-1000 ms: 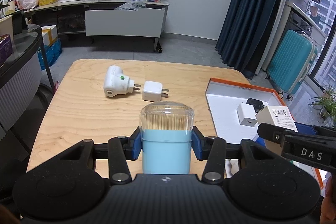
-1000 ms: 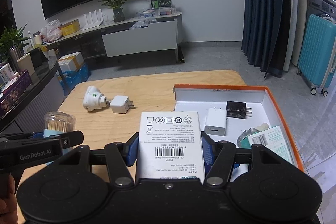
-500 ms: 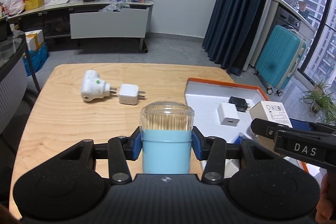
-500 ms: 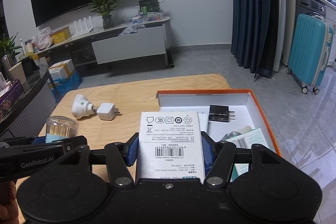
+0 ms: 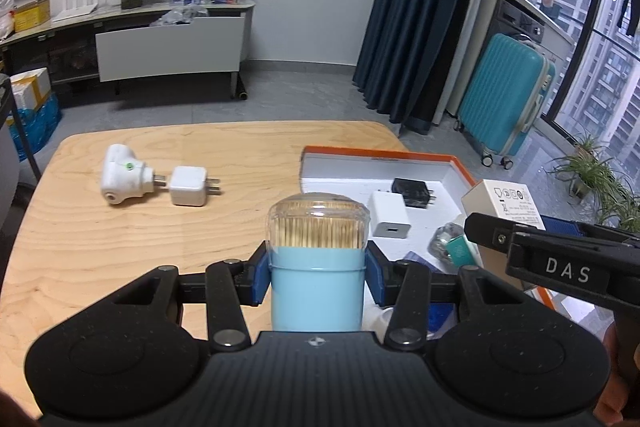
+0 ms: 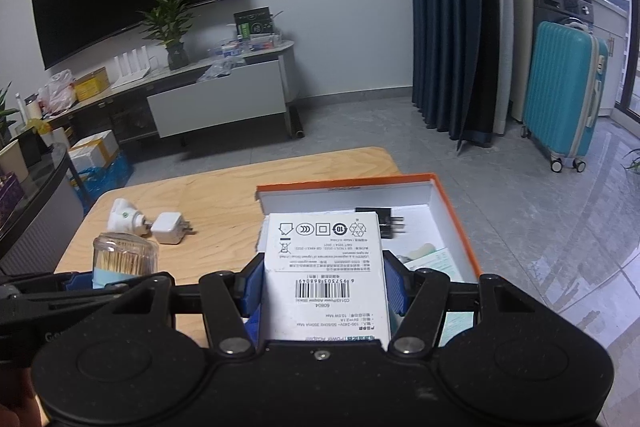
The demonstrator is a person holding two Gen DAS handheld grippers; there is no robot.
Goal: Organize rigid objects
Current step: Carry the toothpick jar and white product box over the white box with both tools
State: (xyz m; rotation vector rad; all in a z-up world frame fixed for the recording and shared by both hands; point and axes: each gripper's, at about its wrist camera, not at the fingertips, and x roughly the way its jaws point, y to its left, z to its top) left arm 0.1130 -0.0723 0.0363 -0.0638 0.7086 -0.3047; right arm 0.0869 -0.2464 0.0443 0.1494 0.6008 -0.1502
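Left gripper [image 5: 318, 277] clamped on blue toothpick jar [image 5: 318, 267], blue pads pressing both sides of the jar body, clear dome lid with toothpicks sticking up past the fingertips. Jar upright, held above the wooden table [image 5: 120, 227].

Right gripper [image 6: 322, 285] clamped on white adapter box [image 6: 326, 267], pads gripping its two long sides, barcode face up, far end of the box reaching well past the fingertips over the near part of the orange-rimmed tray [image 6: 452, 211].

Ahead and right of the left fingers: tray interior with white charger [image 5: 390, 215] and black plug adapter [image 5: 414, 191] touching or just beside each other, a teal-labelled packet [image 5: 456, 247] nearer. Contact between charger and adapter unclear.

Ahead and left of the left fingers, well apart from the tray: white round plug unit [image 5: 124, 175] and white square charger [image 5: 188, 186] lying on the table, prongs of the round one just against the square one.

Right gripper body visible at right edge of left wrist view, toothpick jar visible at left of right wrist view, so both grippers side by side, near each other
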